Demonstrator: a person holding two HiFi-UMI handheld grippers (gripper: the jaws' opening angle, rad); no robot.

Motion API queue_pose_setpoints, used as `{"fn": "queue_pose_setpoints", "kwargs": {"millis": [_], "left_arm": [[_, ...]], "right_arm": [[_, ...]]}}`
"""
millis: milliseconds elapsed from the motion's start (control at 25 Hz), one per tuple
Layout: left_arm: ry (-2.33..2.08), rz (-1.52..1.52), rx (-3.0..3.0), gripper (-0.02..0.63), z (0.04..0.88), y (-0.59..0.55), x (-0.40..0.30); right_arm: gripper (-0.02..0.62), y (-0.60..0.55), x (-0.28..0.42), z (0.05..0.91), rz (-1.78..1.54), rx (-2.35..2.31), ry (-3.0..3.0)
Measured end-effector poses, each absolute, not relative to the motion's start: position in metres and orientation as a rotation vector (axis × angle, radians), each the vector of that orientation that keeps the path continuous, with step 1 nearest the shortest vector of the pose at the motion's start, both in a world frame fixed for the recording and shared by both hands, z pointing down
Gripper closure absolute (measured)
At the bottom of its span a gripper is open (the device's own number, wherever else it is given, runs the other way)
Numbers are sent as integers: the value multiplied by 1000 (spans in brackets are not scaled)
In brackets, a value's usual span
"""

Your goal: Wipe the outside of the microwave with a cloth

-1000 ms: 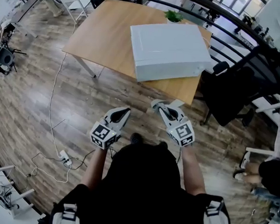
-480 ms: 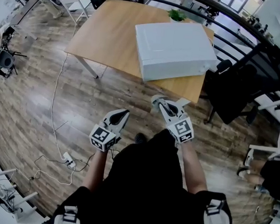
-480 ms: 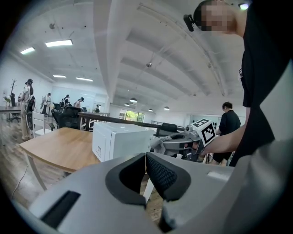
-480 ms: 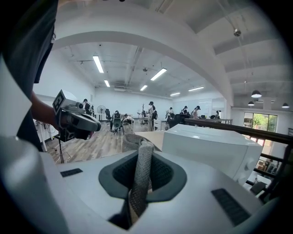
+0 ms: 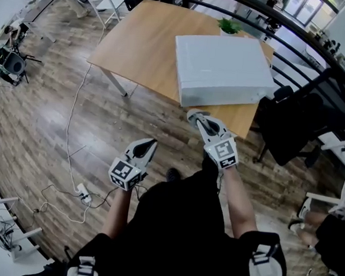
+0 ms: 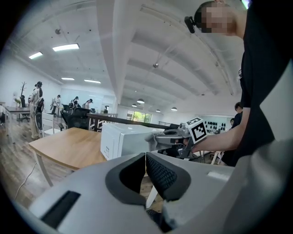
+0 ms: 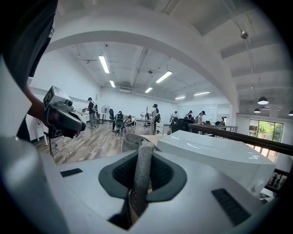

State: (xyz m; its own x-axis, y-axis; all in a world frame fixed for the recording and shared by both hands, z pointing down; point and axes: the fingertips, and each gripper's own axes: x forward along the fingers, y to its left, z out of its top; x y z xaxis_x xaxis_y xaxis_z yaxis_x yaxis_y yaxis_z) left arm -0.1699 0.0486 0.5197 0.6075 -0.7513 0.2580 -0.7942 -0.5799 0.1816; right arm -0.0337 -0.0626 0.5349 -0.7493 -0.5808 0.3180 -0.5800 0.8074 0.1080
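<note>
R tongs [image 7: 143,155] pinching cloth [image 7: 139,183] upright, L tongs [image 6: 146,160] closed empty, microwave [image 5: 222,70] long axis crosswise

White microwave [image 5: 223,64] on table [image 5: 144,43], grey cloth [image 7: 142,178] clamped

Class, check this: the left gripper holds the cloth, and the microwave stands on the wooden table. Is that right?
Not quite: the right gripper holds the cloth, as the right gripper view shows. The left gripper is shut, empty. The microwave does stand on the wooden table.

Cloth [image 7: 141,176] lower end hidden betw right gripper [image 7: 143,157] fingers [image 7: 165,174]
</note>
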Motion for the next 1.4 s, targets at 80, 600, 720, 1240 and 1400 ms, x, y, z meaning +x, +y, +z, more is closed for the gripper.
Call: {"fn": "queue_pose_setpoints", "kwargs": {"millis": [80, 600, 720, 1240, 1400], "left_arm": [[-1272, 233, 2554, 600, 519, 43, -166], [-1283, 278, 2520, 600, 522, 36, -142], [-1274, 307, 2489, 600, 526, 41, -144], [-1299, 328, 2509, 600, 528, 47, -159], [-1292, 329, 2514, 600, 525, 44, -155]], "right_arm": [[563, -74, -38, 533, -16, 857, -2659], [563, -129, -66, 549, -122, 770, -2666], [563, -138, -76, 557, -143, 755, -2650], [563, -163, -91, 575, -107, 825, -2613], [563, -171, -86, 574, -80, 869, -2610]]}}
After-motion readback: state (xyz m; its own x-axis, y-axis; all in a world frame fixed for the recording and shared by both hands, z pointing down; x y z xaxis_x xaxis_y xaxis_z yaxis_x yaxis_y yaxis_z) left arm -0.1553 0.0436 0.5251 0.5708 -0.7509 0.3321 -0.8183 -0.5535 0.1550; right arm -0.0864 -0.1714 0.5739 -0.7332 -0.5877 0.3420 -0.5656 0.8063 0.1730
